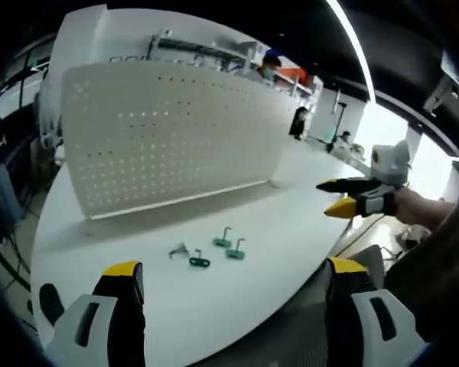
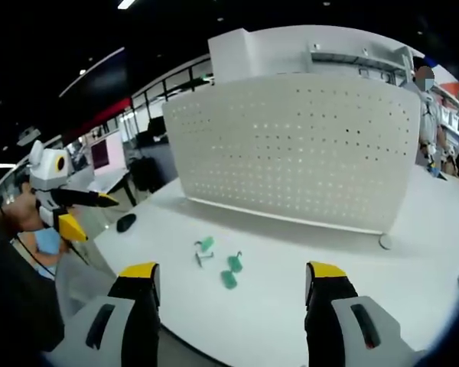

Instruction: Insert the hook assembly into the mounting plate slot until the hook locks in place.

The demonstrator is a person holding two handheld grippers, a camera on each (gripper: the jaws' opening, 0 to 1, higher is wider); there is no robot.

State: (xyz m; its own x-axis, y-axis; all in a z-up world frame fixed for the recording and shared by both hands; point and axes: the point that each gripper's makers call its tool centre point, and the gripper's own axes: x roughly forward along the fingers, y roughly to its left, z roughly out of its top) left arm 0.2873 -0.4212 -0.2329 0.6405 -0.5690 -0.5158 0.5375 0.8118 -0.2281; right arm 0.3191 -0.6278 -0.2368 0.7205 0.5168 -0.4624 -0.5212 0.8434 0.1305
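A white perforated mounting plate (image 1: 168, 134) (image 2: 291, 145) stands upright on the white table (image 1: 214, 306). In front of it lie several small hooks: green-based ones (image 1: 236, 251) (image 1: 199, 261) (image 2: 230, 271) (image 2: 206, 244) and a bare metal one (image 1: 178, 250). My left gripper (image 1: 233, 279) is open, its yellow-tipped jaws wide apart above the near table edge, well short of the hooks. My right gripper (image 2: 233, 279) is open too, empty, in front of the hooks. The right gripper (image 1: 350, 196) appears at the right of the left gripper view; the left one (image 2: 80, 214) at the left of the right gripper view.
A black mouse-like object (image 2: 125, 222) rests near the table's left edge. A small round disc (image 2: 385, 241) lies by the plate's right foot. Shelving and people (image 1: 269, 67) are behind the plate. The table's curved front edge runs just under both grippers.
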